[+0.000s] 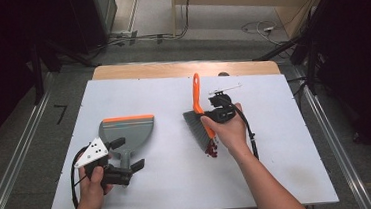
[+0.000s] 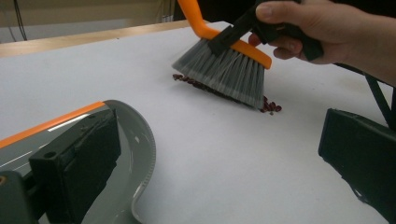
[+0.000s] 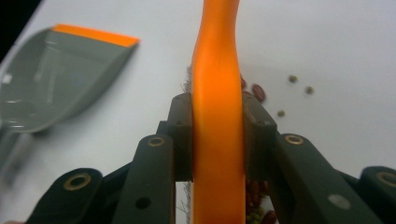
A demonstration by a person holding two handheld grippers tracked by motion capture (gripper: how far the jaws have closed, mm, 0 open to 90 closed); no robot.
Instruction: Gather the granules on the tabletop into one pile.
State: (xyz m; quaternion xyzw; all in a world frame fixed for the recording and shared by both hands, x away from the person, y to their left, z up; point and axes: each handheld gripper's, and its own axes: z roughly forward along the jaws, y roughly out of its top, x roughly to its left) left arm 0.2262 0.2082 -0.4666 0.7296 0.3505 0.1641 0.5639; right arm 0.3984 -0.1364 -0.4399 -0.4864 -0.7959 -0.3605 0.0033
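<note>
right gripper (image 3: 217, 140) pinches brush (image 1: 198, 114) mid-board, over beans (image 1: 211, 150) | left gripper (image 1: 123, 162) spread around dustpan (image 1: 125, 132) handle, near left edge | risk: hard sweep scatters beans past unheld pan

Brush (image 1: 198, 117): orange handle, grey bristles down on the beans, mid-counter, tilted.
Beans (image 1: 211, 150): dark red, heaped under the bristles.
Dustpan (image 1: 127, 133): grey, orange lip, flat toward the counter's left edge.
</note>
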